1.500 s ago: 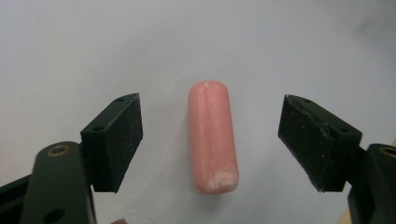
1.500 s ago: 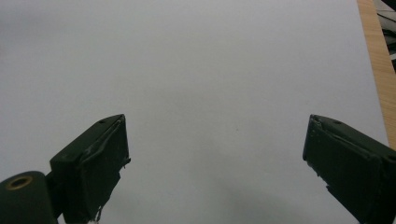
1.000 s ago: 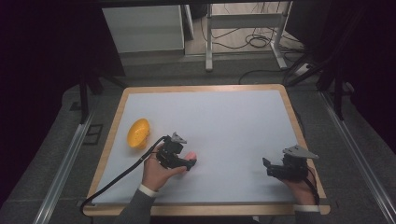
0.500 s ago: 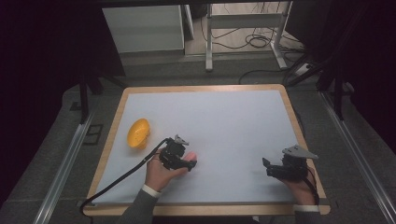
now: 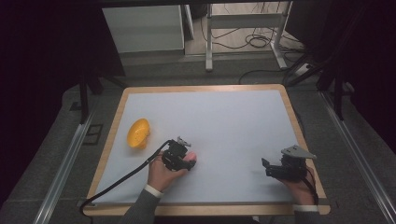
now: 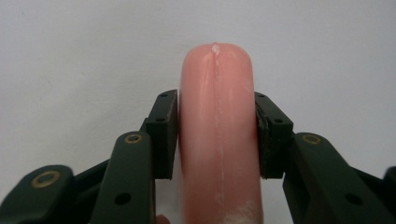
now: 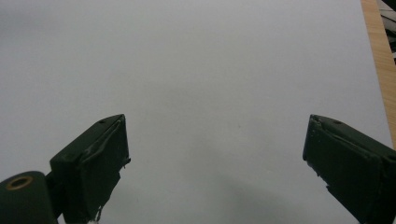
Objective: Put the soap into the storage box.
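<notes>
Yellow bowl (image 5: 138, 133) lies beside the gripped sausage (image 6: 217, 135).

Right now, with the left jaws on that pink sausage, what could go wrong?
1. The sausage is smooth, glossy and round, gripped at its sides; it could squirt out of the left gripper on lifting.
2. The jaws have just been closing on it; harder squeeze may dent it.
3. The yellow bowl lies tilted on the table, so it may rock if bumped.

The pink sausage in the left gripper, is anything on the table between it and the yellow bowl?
Nothing visible. The left gripper has just closed on the pink sausage, and only bare white table lies between it and the yellow bowl. The right gripper sits open, far off to the other side.
</notes>
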Available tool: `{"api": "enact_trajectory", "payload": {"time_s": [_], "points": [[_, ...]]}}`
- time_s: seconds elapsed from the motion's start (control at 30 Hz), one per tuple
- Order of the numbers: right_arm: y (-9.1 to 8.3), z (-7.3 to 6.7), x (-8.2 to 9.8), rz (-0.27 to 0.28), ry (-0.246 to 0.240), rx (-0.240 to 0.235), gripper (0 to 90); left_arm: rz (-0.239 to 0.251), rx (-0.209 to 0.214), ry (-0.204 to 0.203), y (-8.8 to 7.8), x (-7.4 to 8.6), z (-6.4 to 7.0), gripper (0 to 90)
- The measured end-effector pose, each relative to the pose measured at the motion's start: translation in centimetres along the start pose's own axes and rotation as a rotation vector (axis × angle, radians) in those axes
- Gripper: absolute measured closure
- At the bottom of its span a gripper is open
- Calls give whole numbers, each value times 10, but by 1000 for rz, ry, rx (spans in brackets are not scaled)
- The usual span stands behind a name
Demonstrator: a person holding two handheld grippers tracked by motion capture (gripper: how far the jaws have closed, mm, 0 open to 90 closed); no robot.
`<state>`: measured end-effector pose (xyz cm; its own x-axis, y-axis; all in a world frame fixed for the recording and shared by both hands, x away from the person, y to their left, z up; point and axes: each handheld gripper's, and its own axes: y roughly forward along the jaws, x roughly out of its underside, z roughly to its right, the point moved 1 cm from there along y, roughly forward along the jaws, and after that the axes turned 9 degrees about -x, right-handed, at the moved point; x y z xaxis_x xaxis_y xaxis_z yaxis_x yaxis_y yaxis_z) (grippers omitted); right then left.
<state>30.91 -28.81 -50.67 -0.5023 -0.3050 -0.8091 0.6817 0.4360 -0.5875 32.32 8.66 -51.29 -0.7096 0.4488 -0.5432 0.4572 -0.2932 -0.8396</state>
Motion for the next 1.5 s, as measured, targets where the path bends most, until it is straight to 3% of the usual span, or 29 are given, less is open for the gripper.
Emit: {"api": "enact_trajectory", "payload": {"time_s": [0.23,0.4,0.73,1.07,1.5], "points": [[-1,1,0,1,2,3,66,9,3,-11,-1,2,-2,600],[-1,1,0,5,0,3,66,18,30,-14,-6,3,-6,601],[-2,2,0,10,2,7,66,81,24,-21,-27,0,-17,602],[-2,2,0,6,1,9,66,99,36,-19,-38,-1,-22,602],[-4,3,0,9,0,16,66,151,16,-35,-53,-2,-29,602]]}}
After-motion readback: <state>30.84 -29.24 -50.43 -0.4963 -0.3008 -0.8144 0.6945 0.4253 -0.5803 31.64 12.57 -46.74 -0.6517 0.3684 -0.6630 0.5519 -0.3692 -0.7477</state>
